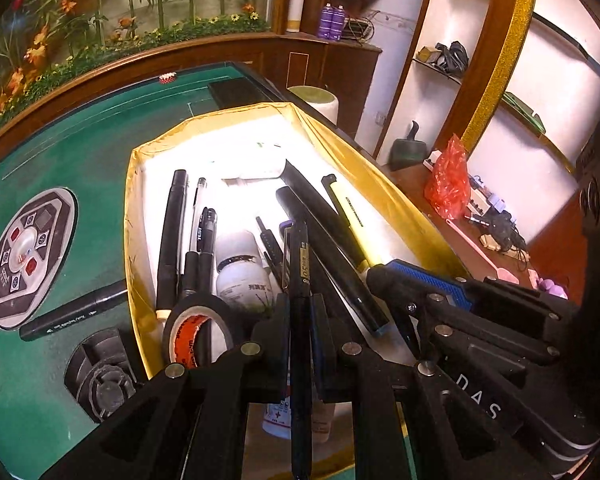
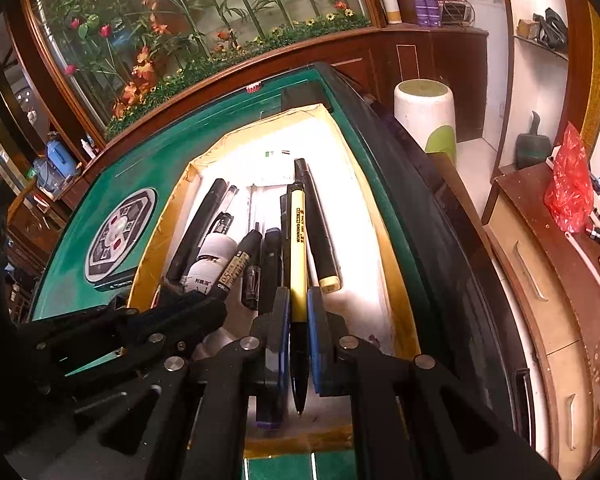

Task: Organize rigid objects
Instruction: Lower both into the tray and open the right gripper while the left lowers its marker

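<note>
Green felt table [image 1: 80,160] before a floral glass wall [image 2: 204,16], both fingers each clamped on a pen

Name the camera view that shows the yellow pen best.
The right wrist view: the yellow pen runs down the middle, printed barrel facing the camera, clamped in the right claw. The left wrist view shows it only off to the side, its lower end hidden behind that claw.

Warm, dim indoor light; the box's white floor [image 1: 260,148] glares overexposed, fisheye bends the edges, corners fall black.
</note>
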`<act>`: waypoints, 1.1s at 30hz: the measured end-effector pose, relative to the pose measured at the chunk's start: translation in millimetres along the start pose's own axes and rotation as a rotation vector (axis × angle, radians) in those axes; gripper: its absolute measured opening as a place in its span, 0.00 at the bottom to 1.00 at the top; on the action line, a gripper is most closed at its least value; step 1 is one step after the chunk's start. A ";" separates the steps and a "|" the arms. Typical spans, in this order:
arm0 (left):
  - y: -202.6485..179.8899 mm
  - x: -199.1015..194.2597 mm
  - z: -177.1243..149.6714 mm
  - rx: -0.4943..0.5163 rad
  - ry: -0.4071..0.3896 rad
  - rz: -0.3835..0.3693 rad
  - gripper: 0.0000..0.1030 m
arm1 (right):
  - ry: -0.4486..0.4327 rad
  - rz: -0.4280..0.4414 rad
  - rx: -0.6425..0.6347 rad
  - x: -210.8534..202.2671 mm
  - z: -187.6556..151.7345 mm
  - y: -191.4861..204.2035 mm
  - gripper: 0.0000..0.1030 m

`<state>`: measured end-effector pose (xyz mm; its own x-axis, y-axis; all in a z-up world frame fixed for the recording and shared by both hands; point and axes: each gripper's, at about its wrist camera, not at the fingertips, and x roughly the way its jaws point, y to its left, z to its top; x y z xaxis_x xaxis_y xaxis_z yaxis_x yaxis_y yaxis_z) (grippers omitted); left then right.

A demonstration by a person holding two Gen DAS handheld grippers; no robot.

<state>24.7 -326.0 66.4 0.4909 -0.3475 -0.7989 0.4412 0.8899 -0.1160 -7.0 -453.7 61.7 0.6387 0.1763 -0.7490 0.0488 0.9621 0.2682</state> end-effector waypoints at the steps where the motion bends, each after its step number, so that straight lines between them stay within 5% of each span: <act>1: -0.2 0.2 -0.4 0.003 -0.002 -0.001 0.08 | 0.001 -0.006 -0.002 1.2 0.8 0.6 0.08; 33: -1.2 2.3 -8.0 0.028 -0.042 -0.022 0.09 | 0.015 -0.084 -0.067 8.5 2.5 1.3 0.10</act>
<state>19.2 -325.5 60.0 0.5119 -0.3795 -0.7707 0.4724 0.8737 -0.1164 0.4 -451.5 57.2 0.6230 0.0973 -0.7761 0.0498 0.9853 0.1635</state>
